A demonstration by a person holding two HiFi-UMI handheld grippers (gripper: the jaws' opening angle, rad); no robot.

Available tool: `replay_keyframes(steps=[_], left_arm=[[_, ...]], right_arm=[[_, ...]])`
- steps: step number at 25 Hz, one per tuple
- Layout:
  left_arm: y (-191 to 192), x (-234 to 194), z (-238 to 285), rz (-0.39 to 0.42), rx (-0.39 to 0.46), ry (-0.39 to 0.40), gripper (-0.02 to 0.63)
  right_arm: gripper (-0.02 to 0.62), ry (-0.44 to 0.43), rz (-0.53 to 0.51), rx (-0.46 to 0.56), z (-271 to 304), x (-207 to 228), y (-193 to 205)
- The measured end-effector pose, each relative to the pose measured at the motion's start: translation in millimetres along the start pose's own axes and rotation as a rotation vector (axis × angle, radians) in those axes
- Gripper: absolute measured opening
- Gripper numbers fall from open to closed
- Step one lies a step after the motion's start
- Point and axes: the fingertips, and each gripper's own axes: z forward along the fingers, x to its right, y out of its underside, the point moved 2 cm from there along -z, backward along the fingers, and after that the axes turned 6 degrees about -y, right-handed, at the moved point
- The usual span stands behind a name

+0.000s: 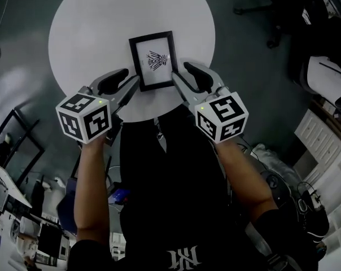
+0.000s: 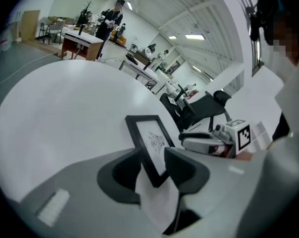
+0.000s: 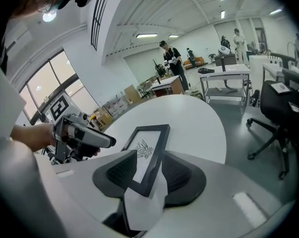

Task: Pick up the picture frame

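From the head view, the picture frame (image 1: 153, 60) lies flat on the round white surface (image 1: 91, 27), near the edge closest to the person. The left gripper (image 1: 129, 88) has its tips at the frame's near left corner and the right gripper (image 1: 184, 81) at its near right corner, so the frame is bracketed from both sides. Nothing is lifted; the frame looks to be resting on the surface.

In the left gripper view, the two dark fingers (image 2: 124, 170) stand wide apart with the frame's near corner sitting in the gap between them. I see no pad pressing on the black moulding, so this reads to me as straddling, not gripping.

The right gripper view shows the same thing mirrored: its fingers (image 3: 115, 171) are spread, and the frame's other near corner runs up between them. One inner face looks very close to the edge, though I can't say it touches.

So I'd say the approach is done and both tools are lined up. What's left is closing on the corners and raising the frame off the surface, which is the whole pick-up itself.
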Motion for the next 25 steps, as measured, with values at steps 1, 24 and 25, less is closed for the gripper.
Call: replay_keyframes(steps=[1,24,25], left_arm=[[3,-5,3,-0.007,-0.005,-0.013,0.147],[7,-11,38,0.056,-0.057,-0.139,0.152],[8,-11,38,0.061,-0.058,-0.142,0.149]], right_arm=[[0.164,0.006,-0.003,-0.006,4,2,3],[0.112,0.103,-0.072,-0.092,36,9,12],[0.109,0.107,-0.075,-0.092,37,9,13]])
